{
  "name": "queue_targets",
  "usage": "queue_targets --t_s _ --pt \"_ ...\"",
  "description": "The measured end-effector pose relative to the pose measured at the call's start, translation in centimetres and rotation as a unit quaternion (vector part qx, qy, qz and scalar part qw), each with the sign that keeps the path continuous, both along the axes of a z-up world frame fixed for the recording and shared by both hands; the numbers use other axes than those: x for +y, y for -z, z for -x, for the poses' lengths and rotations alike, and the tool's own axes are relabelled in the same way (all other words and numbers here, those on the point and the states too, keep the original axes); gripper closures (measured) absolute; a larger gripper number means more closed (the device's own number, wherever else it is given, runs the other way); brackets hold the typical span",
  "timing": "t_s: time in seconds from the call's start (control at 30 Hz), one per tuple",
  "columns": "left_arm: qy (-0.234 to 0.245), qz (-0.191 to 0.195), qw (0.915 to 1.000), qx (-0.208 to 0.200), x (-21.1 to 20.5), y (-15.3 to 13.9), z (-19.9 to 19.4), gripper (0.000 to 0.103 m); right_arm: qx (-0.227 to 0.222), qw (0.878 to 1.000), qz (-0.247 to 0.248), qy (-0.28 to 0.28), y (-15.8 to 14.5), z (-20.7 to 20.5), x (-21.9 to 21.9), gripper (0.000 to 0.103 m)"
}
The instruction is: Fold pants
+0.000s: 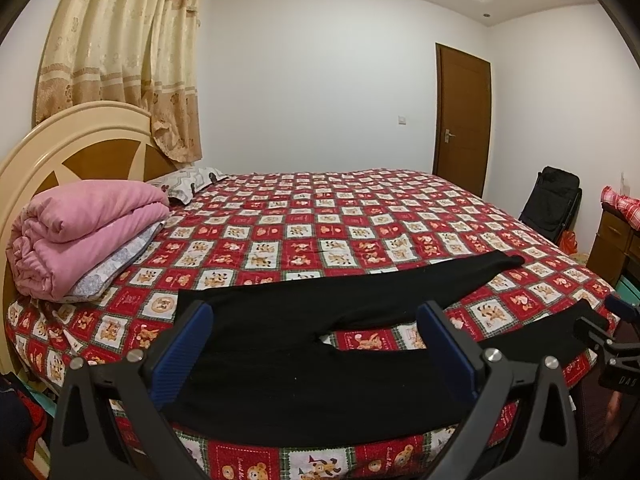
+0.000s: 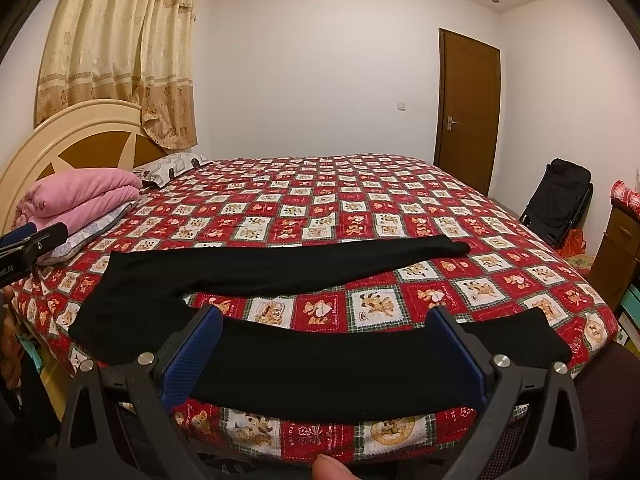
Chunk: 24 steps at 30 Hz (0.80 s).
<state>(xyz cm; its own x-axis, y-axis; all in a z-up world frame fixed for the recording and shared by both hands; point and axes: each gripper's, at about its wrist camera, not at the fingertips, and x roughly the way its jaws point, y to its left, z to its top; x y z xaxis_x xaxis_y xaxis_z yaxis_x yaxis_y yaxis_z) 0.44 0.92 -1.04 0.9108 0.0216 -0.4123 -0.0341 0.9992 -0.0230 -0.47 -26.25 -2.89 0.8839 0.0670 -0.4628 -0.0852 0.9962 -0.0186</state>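
A folded pink quilt [image 1: 88,236] lies at the headboard end of the bed's red checked cartoon-print cover [image 1: 304,216]. A black folding chair [image 1: 554,204] stands beyond the foot end, near the brown wooden door [image 1: 464,120].

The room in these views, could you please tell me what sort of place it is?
Almost certainly a home bedroom: a large bed with a curved headboard, a folded pink quilt beside a pillow, and curtains behind.

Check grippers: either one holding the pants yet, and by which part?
Nothing held. Left gripper and right gripper are both open above the pants, which lie flat on the bed.
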Motion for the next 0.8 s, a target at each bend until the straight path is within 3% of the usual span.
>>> queue_targets --t_s 0.8 --pt "-0.003 0.003 1.0 -0.002 0.04 -0.04 -0.05 0.0 0.001 1.0 0.003 -0.001 0.04 0.16 0.21 0.001"
